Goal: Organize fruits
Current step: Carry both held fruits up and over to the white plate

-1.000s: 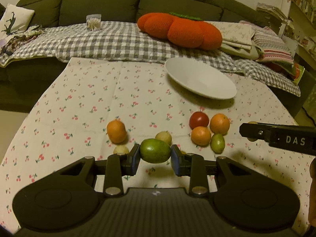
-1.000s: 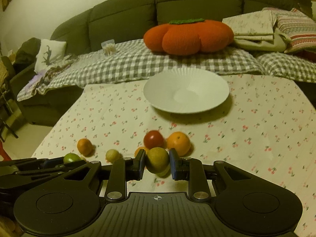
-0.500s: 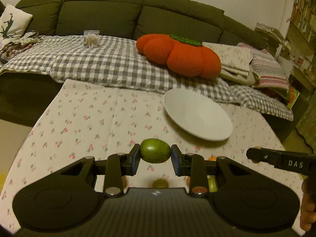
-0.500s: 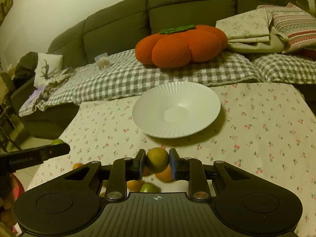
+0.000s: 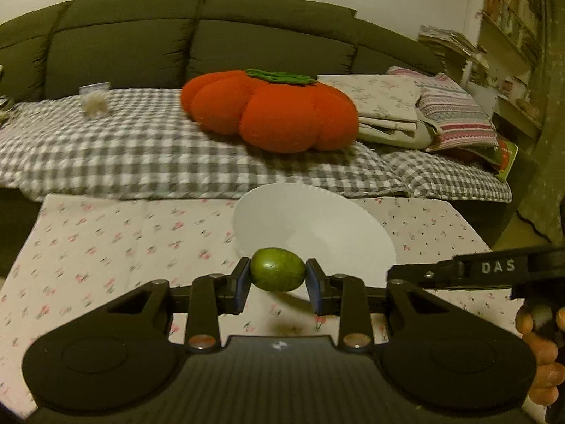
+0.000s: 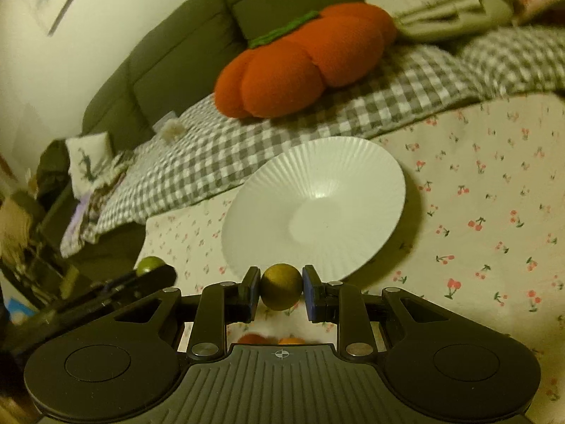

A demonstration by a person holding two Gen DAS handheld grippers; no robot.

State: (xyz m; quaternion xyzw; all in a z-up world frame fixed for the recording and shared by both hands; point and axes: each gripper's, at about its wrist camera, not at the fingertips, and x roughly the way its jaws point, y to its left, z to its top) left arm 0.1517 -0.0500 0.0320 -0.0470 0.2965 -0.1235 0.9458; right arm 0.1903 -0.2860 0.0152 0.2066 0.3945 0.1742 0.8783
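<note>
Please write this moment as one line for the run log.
left tool: holds green fruit | right tool: holds yellow fruit | plate: empty

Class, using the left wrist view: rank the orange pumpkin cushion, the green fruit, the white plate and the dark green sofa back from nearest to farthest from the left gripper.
1. Green fruit, clamped in the left gripper.
2. White plate, on the table just beyond, slightly right.
3. Orange pumpkin cushion, on the checked blanket behind the plate.
4. Dark green sofa back, farthest, along the wall.
</note>
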